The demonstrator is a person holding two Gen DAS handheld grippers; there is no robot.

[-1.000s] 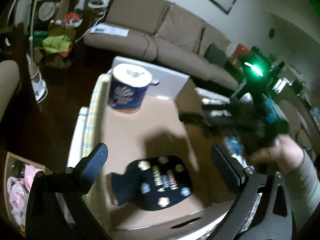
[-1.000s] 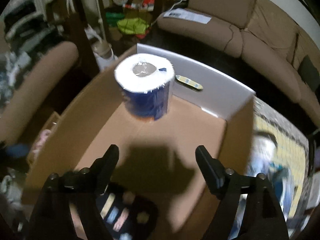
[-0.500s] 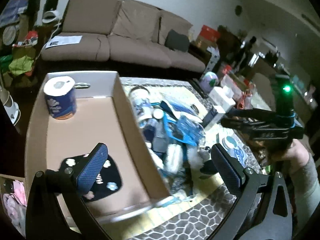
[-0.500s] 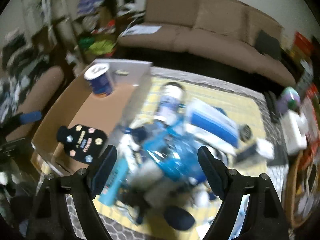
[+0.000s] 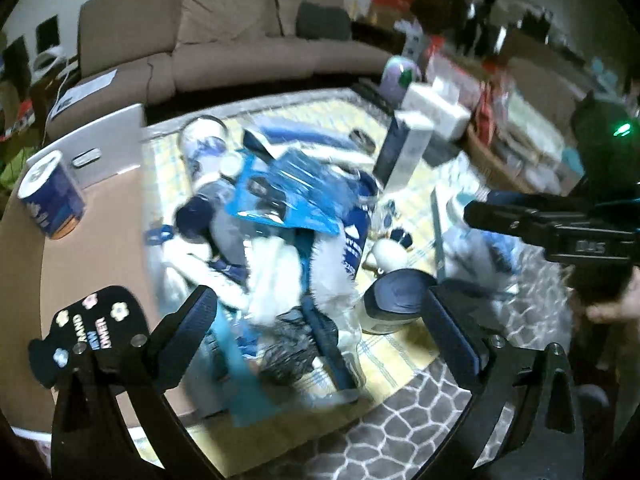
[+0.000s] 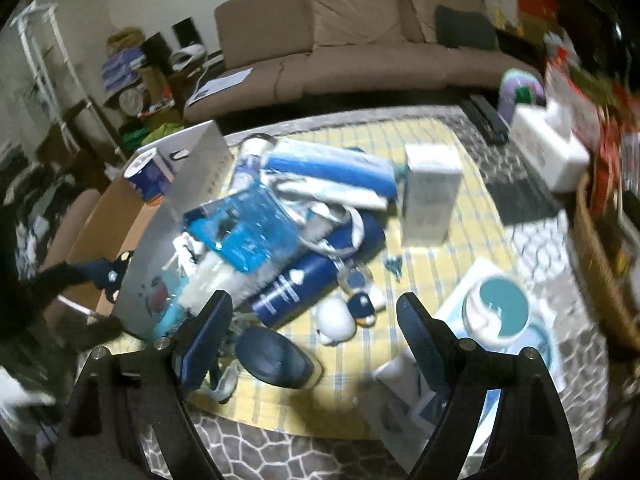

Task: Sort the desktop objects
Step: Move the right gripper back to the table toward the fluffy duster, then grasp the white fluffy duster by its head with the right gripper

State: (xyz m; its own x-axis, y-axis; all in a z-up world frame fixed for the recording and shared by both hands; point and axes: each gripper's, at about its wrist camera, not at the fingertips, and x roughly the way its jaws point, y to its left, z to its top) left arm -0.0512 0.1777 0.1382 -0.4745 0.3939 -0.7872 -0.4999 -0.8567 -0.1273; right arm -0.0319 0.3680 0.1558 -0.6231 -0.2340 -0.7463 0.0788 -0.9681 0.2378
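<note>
A heap of blue and white objects (image 5: pixel 288 216) lies on a yellow checked cloth (image 6: pixel 436 276). A cardboard box (image 5: pixel 92 248) at the left holds a toilet roll (image 5: pixel 52 200) and a black flowered pouch (image 5: pixel 92 328). My left gripper (image 5: pixel 324 320) is open and empty above the heap's near edge. My right gripper (image 6: pixel 316 324) is open and empty above a dark blue oval case (image 6: pixel 272 356). In the left wrist view the right gripper (image 5: pixel 560 228) shows at the right. A dark blue bottle (image 6: pixel 304 284) and a blue plastic pack (image 6: pixel 248 232) lie in the heap.
A white carton (image 6: pixel 430 192) stands on the cloth. A teal-lidded tub (image 6: pixel 500 308) sits at the right. A white tissue box (image 6: pixel 552 152), a purple ball (image 6: pixel 520 88) and a basket (image 6: pixel 600 264) are further right. A brown sofa (image 6: pixel 360 40) is behind.
Both grippers have swung from above the cardboard box to the right, over the heap on the cloth. Both stayed open and empty.
</note>
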